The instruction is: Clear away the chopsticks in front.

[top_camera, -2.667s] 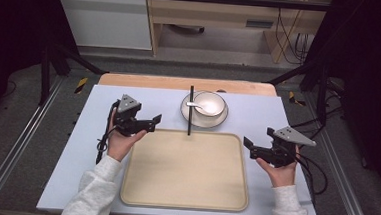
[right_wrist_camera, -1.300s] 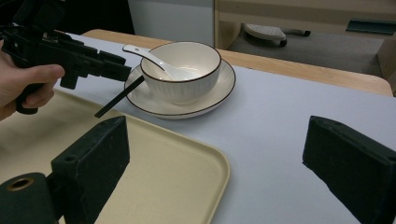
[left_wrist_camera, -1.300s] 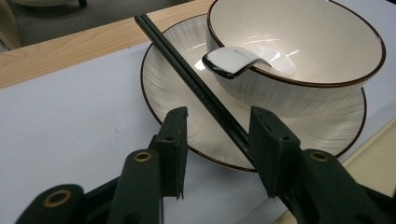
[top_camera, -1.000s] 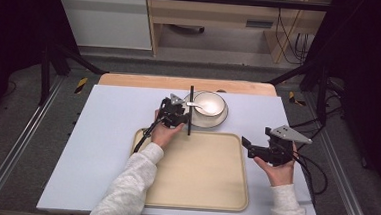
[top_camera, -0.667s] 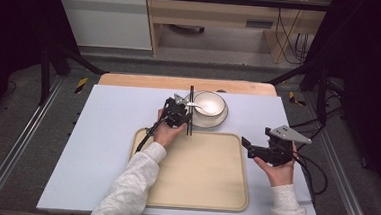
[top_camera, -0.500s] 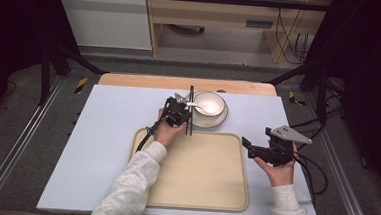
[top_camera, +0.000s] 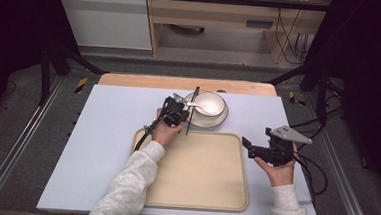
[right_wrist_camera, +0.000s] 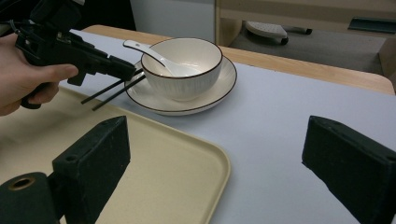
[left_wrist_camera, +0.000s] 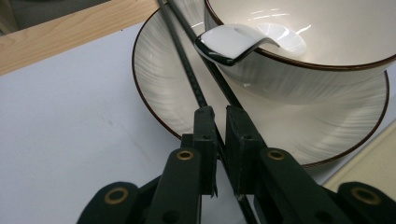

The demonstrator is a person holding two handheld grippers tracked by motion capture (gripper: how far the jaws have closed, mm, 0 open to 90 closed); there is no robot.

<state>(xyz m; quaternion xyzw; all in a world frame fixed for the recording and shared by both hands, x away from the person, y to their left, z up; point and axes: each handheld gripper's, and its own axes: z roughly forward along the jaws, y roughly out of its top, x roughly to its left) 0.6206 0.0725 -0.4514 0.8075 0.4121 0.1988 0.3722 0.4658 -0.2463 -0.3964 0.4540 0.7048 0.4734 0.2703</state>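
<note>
Tabletop (top_camera: 102,127), high view: left gripper (top_camera: 180,118) at chopsticks (top_camera: 190,112); its own view (left_wrist_camera: 219,126) shows jaws clamped on one. Right gripper (right_wrist_camera: 210,154) wide open, empty.

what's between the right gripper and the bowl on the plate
Nothing stands there: past the open right gripper lie the corner of the beige tray and bare grey table up to the plate under the bowl, as the right gripper view shows.

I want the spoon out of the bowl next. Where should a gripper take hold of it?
Grip the spoon by its handle, which juts up over the bowl's rim on the chopsticks' side. Come from above on that side, fingers across the narrow handle; its scoop lies inside the bowl.
</note>
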